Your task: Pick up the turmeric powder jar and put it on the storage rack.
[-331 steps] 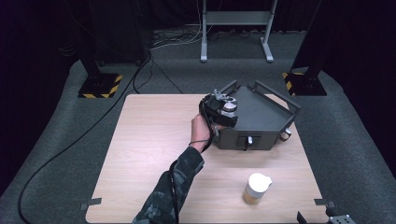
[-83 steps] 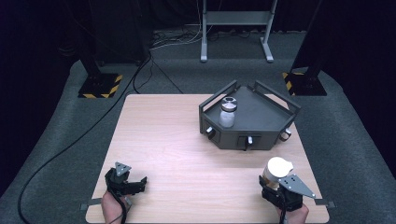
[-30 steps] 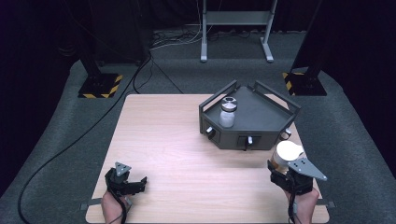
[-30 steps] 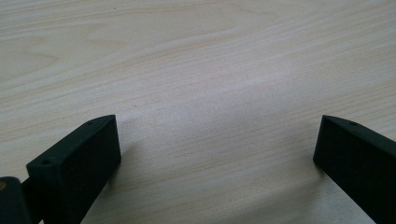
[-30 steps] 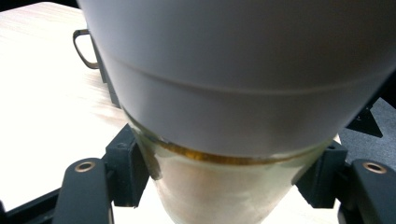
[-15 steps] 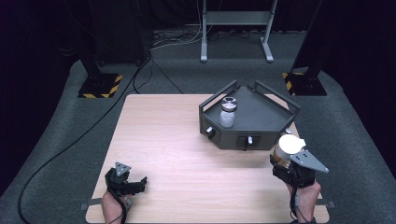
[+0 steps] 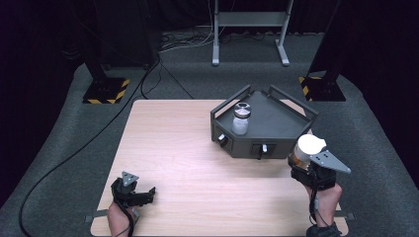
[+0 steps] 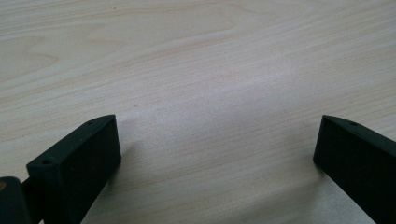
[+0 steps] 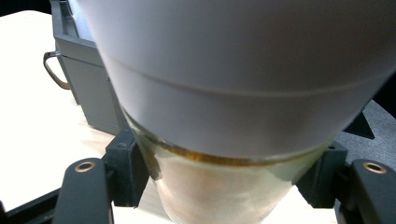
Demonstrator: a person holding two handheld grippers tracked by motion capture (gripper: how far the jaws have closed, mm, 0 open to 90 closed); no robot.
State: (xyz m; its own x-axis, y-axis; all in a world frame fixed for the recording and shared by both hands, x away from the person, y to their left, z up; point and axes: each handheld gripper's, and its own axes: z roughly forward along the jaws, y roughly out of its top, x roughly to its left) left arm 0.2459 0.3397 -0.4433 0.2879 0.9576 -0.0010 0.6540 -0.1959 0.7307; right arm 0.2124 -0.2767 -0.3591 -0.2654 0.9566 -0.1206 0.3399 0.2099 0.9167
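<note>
Right gripper (image 7: 310,159) jaws pinching a white-lidded jar (image 7: 308,149) low on its glass body, jar upright, long axis vertical, lifted near the bench's (image 7: 188,163) right edge. The grey tray (image 7: 276,116) sits just ahead and left of it, at the far right corner, a second small jar (image 7: 240,119) standing inside near its left wall. Likely next: carry forward-left over the tray's front wall. Left gripper (image 7: 132,191) at the near left corner, jaws spread, empty, well apart from the tray.

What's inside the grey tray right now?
One small jar with a silver lid stands upright in the grey tray, near its left wall. The floor spot under the jar is covered.
</note>
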